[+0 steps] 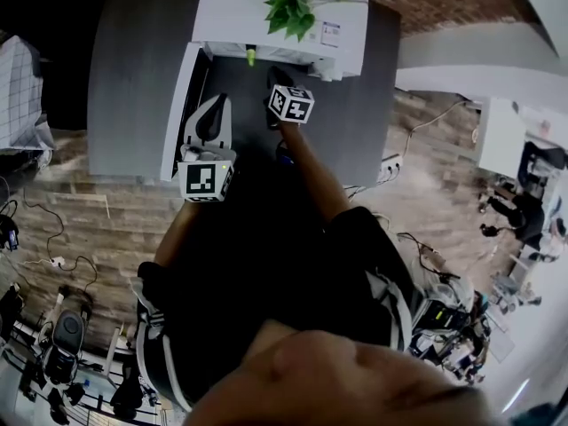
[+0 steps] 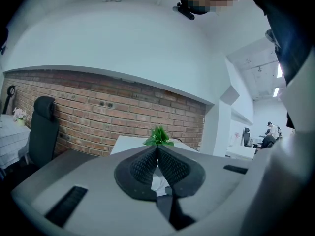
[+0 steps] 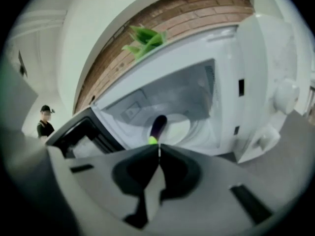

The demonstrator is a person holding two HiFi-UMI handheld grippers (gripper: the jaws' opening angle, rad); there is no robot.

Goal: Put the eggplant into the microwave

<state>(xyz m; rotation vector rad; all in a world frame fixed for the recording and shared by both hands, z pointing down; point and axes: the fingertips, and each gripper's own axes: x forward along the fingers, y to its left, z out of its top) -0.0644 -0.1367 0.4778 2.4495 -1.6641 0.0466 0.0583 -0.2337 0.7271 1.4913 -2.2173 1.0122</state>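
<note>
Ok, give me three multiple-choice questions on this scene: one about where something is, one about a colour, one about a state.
1. Where is the eggplant?
A. On the table
B. Inside the microwave
C. In the right tool

2. What colour is the eggplant's stem end?
A. Red
B. White
C. Green

3. How is the microwave door?
A. Open
B. Shut
C. Removed

Answers:
1 B: it lies on the white plate in the cavity, beyond the shut, empty right tool.
2 C: the tip nearest the tool is bright green.
3 A: the door hangs out to the left and the cavity is in plain view.
</note>
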